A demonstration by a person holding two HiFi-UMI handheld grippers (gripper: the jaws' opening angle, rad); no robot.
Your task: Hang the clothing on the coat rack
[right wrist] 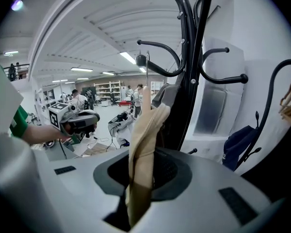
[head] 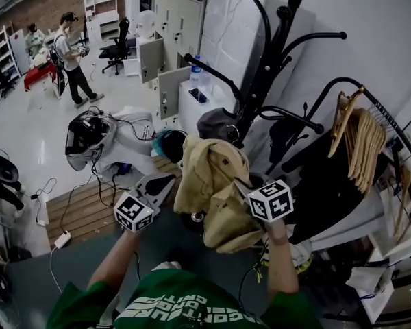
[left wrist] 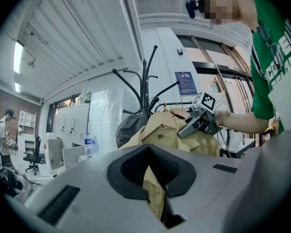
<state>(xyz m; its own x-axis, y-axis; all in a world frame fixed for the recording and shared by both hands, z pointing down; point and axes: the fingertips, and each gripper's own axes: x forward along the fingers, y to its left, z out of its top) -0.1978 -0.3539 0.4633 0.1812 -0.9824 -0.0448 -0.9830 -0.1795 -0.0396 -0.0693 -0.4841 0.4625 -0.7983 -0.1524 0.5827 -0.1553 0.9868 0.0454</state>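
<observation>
The left gripper (head: 170, 182) is clamped on a fold of the tan jacket (head: 209, 177) at one side, and the right gripper (head: 243, 187) pinches another fold at the other side, its jaws drawn close around the cloth. The jacket hangs between the two grippers, just in front of the black coat rack (head: 268, 60), near its pole and below its upper hooks
</observation>
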